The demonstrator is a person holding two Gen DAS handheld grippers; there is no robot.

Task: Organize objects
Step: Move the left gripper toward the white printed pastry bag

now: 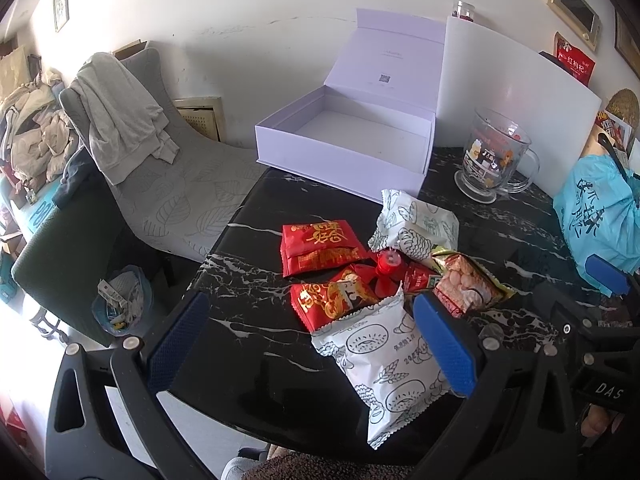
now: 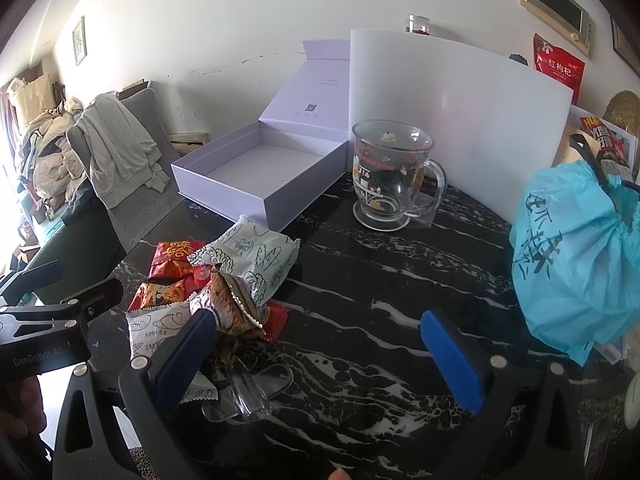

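While both tongs (image 1: 312, 344) (image 2: 320, 356) gape wide and empty, snack packets (image 1: 360, 280) clutter the black marble table (image 2: 380, 280) beside a grey chair (image 1: 168, 184)

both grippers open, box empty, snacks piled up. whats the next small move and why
Probably lower the left gripper onto the nearest white snack packet and close. Its jaws stand open, the packet lies partly between them, and the lavender box sits open and empty.

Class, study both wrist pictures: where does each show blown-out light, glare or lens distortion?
Left wrist view: daylight burns out the lower-left edge, and the fisheye bends the white foam board and darkens the corners. Right wrist view: glare streaks the black marble table, the glass mug catches highlights, and the left edge is washed out by window light.
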